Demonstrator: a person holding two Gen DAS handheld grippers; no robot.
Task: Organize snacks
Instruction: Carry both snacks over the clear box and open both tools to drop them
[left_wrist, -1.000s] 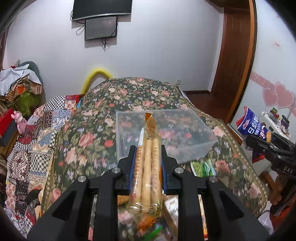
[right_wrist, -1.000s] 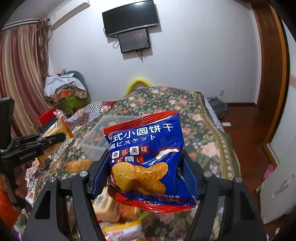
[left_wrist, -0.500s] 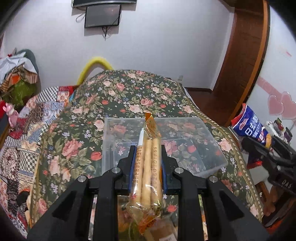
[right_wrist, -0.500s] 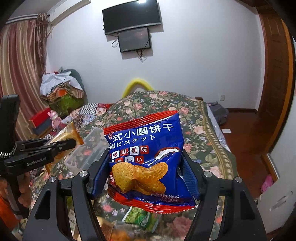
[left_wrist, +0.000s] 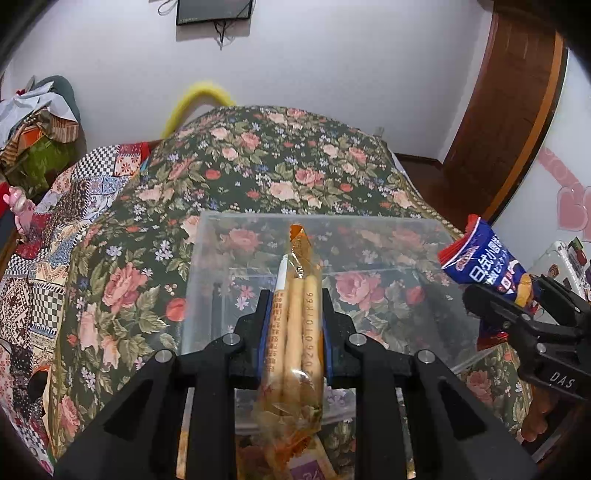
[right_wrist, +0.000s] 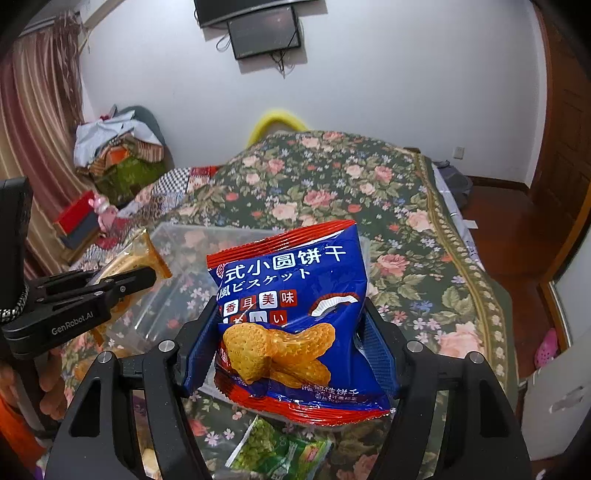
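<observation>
Both tools have come nearer the clear plastic box (left_wrist: 369, 236) on the bed: left tool (left_wrist: 293, 321) clamped on the biscuit-stick packet (left_wrist: 295, 332), right tool (right_wrist: 291, 332) gripping the blue biscuit bag (right_wrist: 288, 302). Box now fills mid-frame, so dropping the snacks in seems close.

Left wrist cam: sits just behind the left gripper (left_wrist: 293, 314), looks forward and steeply down, close over the clear plastic rectangular box (left_wrist: 424, 273) on the dark floral bedspread (left_wrist: 258, 166). Right wrist cam: same mount on the right gripper (right_wrist: 291, 332), a bit less steep, box (right_wrist: 177, 266) off to its left. Shared: box, bedspread, white back wall, and each cam catches the other gripper at its edge.
</observation>
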